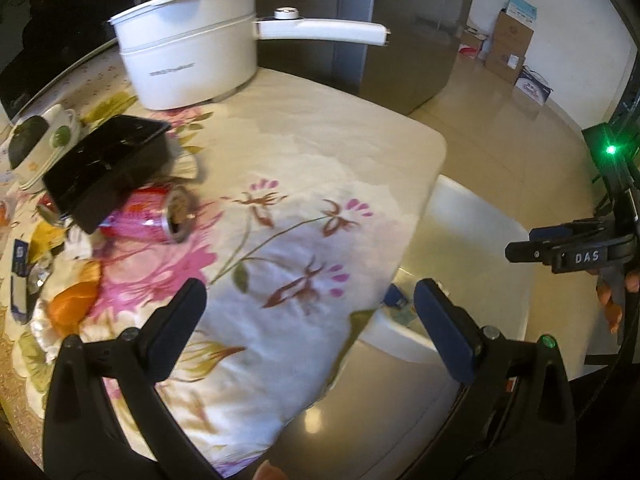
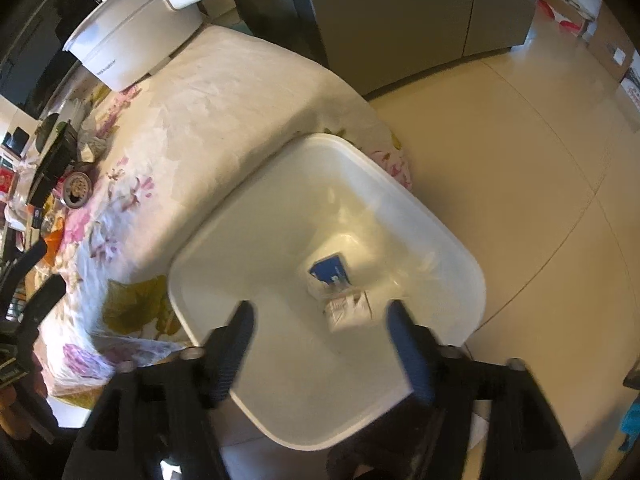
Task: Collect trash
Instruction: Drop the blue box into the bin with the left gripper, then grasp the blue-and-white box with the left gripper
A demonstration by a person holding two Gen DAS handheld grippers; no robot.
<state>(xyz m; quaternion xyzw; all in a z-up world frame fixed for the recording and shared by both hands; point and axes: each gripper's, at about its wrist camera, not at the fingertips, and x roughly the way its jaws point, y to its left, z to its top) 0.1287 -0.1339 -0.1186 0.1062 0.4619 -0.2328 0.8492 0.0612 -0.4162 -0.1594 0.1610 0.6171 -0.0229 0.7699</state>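
Hovering with jaws spread and empty above the white bin (image 2: 332, 420), the right gripper (image 2: 320, 320) sits where a blue-and-white packet (image 2: 334, 280) lies on the bottom. The left gripper (image 1: 310, 300), equally open and empty, faces the floral tablecloth (image 1: 304, 168), where a pink can (image 1: 160, 220), black tray (image 1: 106, 160) and wrappers wait, well apart from the bin beside the table edge.

Left gripper (image 1: 308, 312): matte black plastic frame w/ round silver screws, a small green LED on its right arm, navy-blue finger pads (image 1: 444, 328). Right gripper (image 2: 320, 336): same black build, ribbed dark-blue pads, silver screws; white "DAS" lettering on its side (seen from left cam). Bare fingertips show.
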